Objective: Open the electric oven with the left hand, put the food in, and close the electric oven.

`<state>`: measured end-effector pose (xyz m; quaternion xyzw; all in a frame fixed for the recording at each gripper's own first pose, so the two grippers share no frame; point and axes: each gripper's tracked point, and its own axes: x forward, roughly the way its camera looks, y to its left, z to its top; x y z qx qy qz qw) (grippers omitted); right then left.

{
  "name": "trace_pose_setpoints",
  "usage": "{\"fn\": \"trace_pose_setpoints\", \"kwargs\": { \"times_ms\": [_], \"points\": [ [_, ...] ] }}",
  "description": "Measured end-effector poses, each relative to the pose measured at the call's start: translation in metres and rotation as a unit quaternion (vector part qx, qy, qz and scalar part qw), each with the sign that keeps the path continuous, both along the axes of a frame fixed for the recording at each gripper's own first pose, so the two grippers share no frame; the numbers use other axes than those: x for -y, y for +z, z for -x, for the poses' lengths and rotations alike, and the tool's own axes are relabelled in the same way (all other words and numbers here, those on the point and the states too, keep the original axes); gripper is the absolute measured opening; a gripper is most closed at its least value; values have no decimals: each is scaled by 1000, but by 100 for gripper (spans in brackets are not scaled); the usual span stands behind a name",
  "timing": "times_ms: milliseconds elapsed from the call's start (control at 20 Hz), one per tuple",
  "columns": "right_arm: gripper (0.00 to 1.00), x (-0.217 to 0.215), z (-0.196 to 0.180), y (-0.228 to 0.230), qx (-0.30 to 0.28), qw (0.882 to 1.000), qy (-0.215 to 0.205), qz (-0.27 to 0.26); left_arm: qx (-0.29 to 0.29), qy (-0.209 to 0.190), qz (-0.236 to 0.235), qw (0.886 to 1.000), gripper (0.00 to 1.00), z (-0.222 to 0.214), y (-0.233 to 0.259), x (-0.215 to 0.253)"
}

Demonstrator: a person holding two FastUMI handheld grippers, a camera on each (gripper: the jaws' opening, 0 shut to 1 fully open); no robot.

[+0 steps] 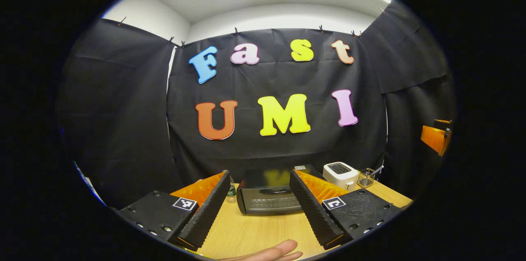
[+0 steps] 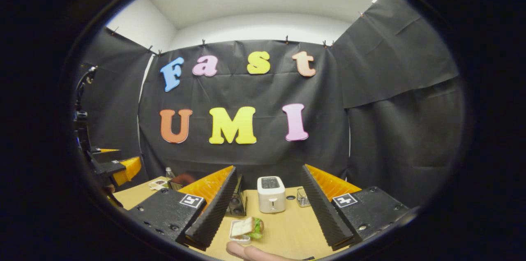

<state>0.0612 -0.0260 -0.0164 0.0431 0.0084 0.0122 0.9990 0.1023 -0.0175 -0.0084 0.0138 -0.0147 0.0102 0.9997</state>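
Observation:
A black electric oven [image 1: 269, 196] stands on the wooden table [image 1: 254, 232] with its door closed, straight ahead between my left gripper's fingers. My left gripper [image 1: 263, 211] is open and held short of the oven, touching nothing. In the right gripper view a sandwich with green lettuce [image 2: 246, 228] lies on a small white plate on the table, near the front. My right gripper [image 2: 265, 222] is open above the table, with the sandwich low between its fingers and untouched. The oven's side [image 2: 235, 203] peeks out behind the right gripper's left finger [image 2: 213, 207].
A white toaster [image 1: 340, 174] [image 2: 271, 194] stands right of the oven, with a small wire basket [image 1: 365, 178] beside it. A small bottle [image 1: 231, 190] stands left of the oven. A person's fingertips [image 1: 271, 250] [image 2: 250, 252] show at the bottom edge. The left gripper [image 2: 115, 168] appears far left.

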Motion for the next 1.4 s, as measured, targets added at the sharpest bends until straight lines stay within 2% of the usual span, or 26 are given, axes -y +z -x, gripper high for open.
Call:
{"fn": "trace_pose_setpoints", "kwargs": {
  "times_ms": [250,450,550,650,850,1100,1200,1250,1400],
  "points": [
    [99,23,-18,-20,-11,1000,-25,2,-34,-15,18,999,95,-74,-35,23],
    [99,28,-28,-42,-22,1000,-18,-7,-111,-20,-13,994,95,-139,-91,35],
    [99,30,-33,-50,-28,999,-16,-4,-134,-19,-21,991,96,-164,-108,38],
    [99,34,-36,-55,-30,999,-19,0,-154,-34,-22,987,95,-184,-127,48],
    [99,40,-38,-58,-22,1000,-21,-5,-202,-37,0,979,95,-208,-160,52],
    [99,50,-38,-65,-18,999,-32,-2,-237,-39,25,971,95,-223,-187,51],
    [99,51,-39,-69,-21,999,-31,-5,-232,-51,19,971,100,-227,-184,54],
    [99,53,-39,-71,-22,999,-33,-5,-234,-51,19,971,96,-223,-185,54],
    [99,55,-38,-71,-25,999,-38,-5,-235,-50,25,970,98,-222,-185,53]
  ]
}}
